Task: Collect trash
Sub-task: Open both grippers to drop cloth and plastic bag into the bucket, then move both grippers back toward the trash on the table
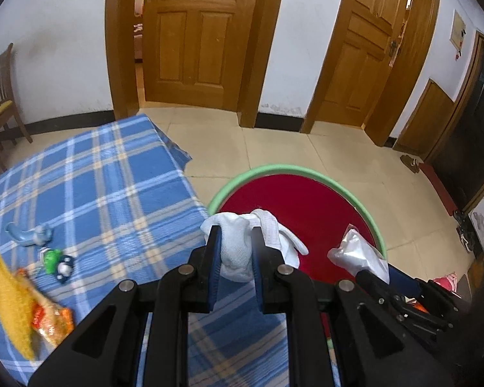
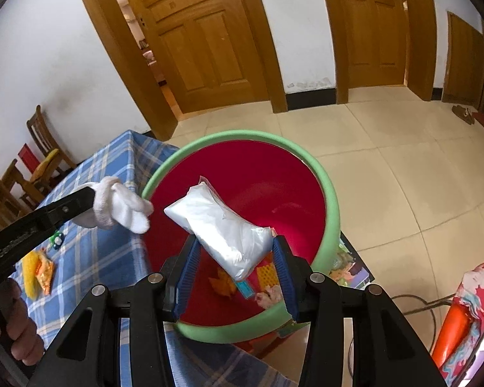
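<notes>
My left gripper (image 1: 235,245) is shut on a white cloth glove (image 1: 238,251) and holds it over the near rim of a red bin with a green rim (image 1: 293,169). The glove also shows in the right wrist view (image 2: 122,204). My right gripper (image 2: 237,248) is open above the bin (image 2: 334,213), and a white plastic packet (image 2: 222,229) lies between its fingers; whether they touch it I cannot tell. The packet shows in the left wrist view (image 1: 359,251). Several wrappers (image 2: 238,282) lie at the bin's bottom.
A table with a blue plaid cloth (image 1: 90,177) stands left of the bin. On it lie a yellow and orange snack bag (image 1: 25,309), a green toy (image 1: 56,261) and a blue toy (image 1: 29,233). Wooden chairs (image 2: 42,148) stand behind. A red stool (image 2: 468,306) is right.
</notes>
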Demonstrator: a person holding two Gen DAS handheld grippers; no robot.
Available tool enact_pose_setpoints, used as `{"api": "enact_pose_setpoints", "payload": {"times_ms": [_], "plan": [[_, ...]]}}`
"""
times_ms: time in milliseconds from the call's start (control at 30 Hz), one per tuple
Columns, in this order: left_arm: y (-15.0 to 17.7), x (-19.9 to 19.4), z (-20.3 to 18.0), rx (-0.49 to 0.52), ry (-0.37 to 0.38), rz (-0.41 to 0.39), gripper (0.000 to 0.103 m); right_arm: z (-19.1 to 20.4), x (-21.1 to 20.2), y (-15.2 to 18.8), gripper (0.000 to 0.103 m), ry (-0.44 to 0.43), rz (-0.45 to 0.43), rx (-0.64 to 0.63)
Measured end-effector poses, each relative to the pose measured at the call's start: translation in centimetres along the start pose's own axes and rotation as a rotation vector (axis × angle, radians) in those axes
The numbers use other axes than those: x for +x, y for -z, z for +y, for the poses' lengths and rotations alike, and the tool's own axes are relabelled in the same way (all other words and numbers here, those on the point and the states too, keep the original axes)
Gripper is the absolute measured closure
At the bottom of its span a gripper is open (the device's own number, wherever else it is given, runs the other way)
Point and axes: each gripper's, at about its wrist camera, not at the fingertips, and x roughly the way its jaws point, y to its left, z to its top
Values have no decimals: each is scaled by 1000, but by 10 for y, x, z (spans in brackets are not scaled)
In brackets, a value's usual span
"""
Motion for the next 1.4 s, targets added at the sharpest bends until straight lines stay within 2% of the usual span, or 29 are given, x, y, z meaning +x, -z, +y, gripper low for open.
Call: {"api": "enact_pose_setpoints", "payload": {"times_ms": [167,233,300,333,567,767,867,1067,1400], "plan": [[-2,9,-9,10,-8,8,86,-6,0,-4,54,-5,0,4],[-2,10,-10,12,-2,12,81,-9,0,-3,51,-7,2,8],[-2,10,-12,17,2,12,70,-9,-2,-1,47,-13,-1,8],[-2,10,-12,20,1,9,68,-10,-3,0,46,-15,-4,9],[0,-2,-11,33,-21,-16,61,-8,-6,2,46,-26,-10,22],[2,-16,0,13,-31,-30,60,-2,-16,5,46,-42,-24,18],[6,-26,7,-6,-38,-34,53,3,-23,6,46,-60,-28,26],[14,-53,26,-20,-78,-66,53,28,-38,9,45,-94,-55,-2],[32,-94,83,-102,-178,-91,52,73,-48,21,45,-146,-59,-55]]}}
